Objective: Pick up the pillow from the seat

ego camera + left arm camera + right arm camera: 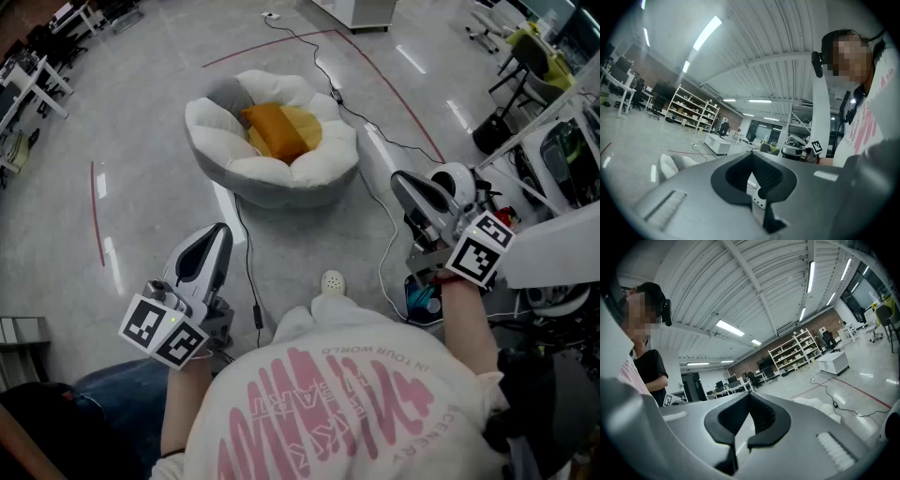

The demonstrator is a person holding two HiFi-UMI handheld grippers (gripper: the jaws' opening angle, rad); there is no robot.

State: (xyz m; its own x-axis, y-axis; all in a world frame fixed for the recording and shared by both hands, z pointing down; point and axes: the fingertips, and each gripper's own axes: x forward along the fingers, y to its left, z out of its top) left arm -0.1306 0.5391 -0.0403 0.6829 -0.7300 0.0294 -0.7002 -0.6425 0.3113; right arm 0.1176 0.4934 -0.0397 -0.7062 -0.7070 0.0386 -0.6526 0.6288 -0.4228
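An orange and yellow pillow (279, 129) lies in the hollow of a white, petal-shaped floor seat (217, 122) in the head view. Both grippers hang well short of the seat, close to the person's body. My left gripper (221, 232) is shut with nothing in it, and it points up toward the seat from the lower left. My right gripper (403, 185) is also shut and empty, off to the seat's right. In the left gripper view the jaws (752, 153) meet, with the seat (670, 165) low at the left. The right gripper view shows closed jaws (749, 395) and the seat (820, 407) beyond them.
Black and white cables (246, 246) run across the grey floor past the seat. Red tape lines (96, 211) mark the floor. The person's white shoe (333, 281) is below the seat. Chairs and dark equipment (506, 112) crowd the right side, desks (28, 84) the far left.
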